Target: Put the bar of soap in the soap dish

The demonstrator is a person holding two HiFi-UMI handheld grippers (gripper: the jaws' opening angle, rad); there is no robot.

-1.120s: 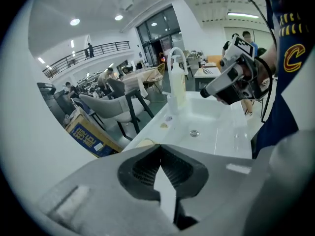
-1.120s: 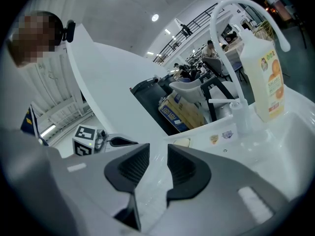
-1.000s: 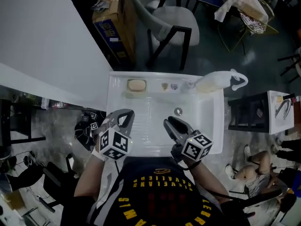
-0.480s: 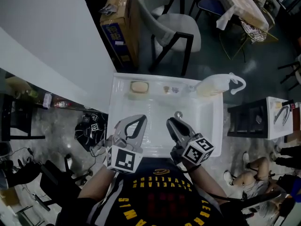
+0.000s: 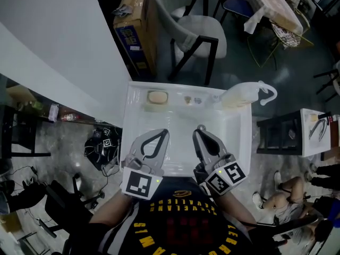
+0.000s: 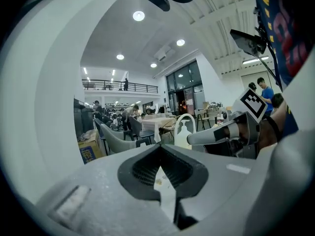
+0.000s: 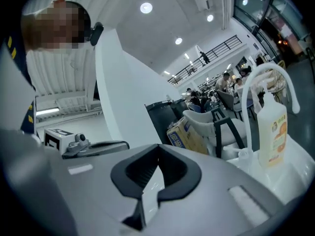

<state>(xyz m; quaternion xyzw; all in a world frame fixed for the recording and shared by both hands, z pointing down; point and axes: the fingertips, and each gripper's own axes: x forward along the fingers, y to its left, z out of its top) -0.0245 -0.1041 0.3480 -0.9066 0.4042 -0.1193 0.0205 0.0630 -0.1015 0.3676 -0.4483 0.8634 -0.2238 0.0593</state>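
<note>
A beige bar of soap (image 5: 158, 96) lies in the soap dish (image 5: 147, 103) on the back left ledge of the white sink (image 5: 240, 142). Both grippers hover over the basin's near half, well short of the soap. My left gripper (image 5: 161, 133) (image 6: 159, 150) is shut, nothing in it. My right gripper (image 5: 200, 133) (image 7: 157, 150) has just been closing and its jaws now meet with nothing between them. Each gripper shows in the other's view: the right gripper's fingers (image 6: 216, 134) on the right, the left gripper's fingers (image 7: 101, 145) on the left.
A pump bottle (image 5: 240, 95) (image 7: 271, 129) stands on the back right ledge of the sink, with small items (image 5: 192, 99) beside it. Behind the sink are a grey chair (image 5: 194, 33) and a cardboard box (image 5: 133, 28). A white wall panel (image 5: 58, 52) runs along the left.
Both grippers have risen toward the camera and reach further over the basin. The right gripper's jaws went from wide apart to together. The soap has not moved.
</note>
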